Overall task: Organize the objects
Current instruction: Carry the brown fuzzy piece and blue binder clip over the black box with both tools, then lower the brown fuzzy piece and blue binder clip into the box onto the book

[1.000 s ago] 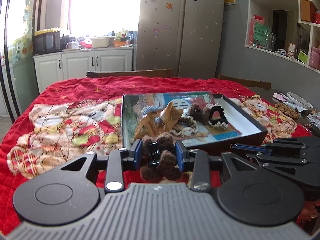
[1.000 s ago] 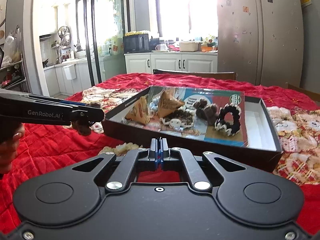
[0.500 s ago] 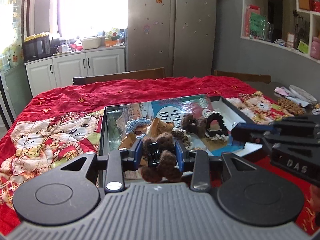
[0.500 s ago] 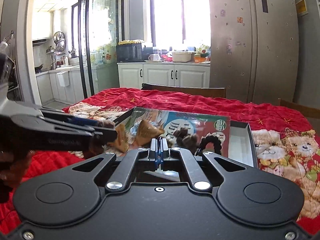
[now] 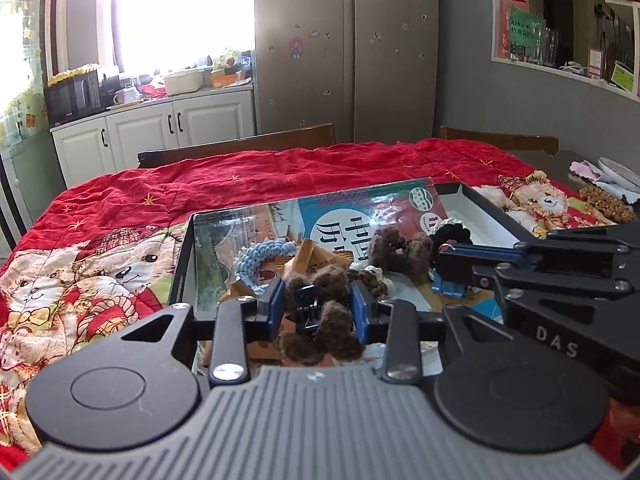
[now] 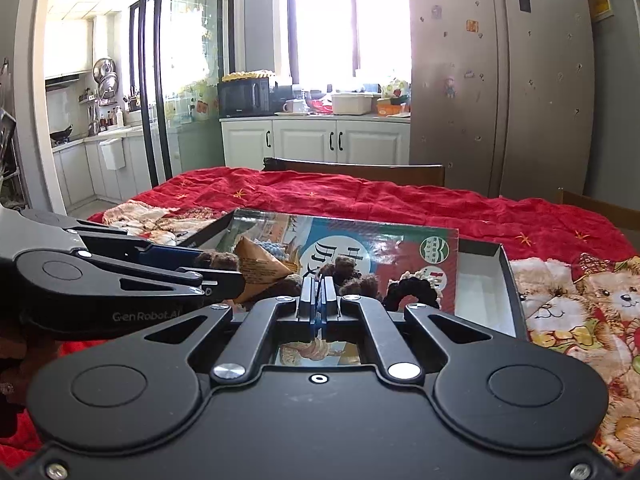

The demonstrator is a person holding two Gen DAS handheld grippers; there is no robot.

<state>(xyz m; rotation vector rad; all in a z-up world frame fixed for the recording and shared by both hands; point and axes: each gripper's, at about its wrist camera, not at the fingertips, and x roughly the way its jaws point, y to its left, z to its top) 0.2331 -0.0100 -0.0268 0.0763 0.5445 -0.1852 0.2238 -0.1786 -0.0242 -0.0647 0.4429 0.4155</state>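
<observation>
My left gripper is shut on a brown fuzzy hair clip with a black clasp and holds it over the near end of the black box. The box lies on the red quilt and holds a blue braided ring, brown paper wedges, another brown fuzzy clip and a black scrunchie. My right gripper is shut and empty, just above the box's near side; it also shows in the left wrist view.
The red quilt with teddy bear prints covers the table. A brown beaded item and a plate lie at the far right edge. Wooden chair backs stand behind the table, with fridge and cabinets beyond.
Both grippers have moved forward over the box. The left still holds the brown fuzzy clip, now above the box's contents. The right stays shut.
</observation>
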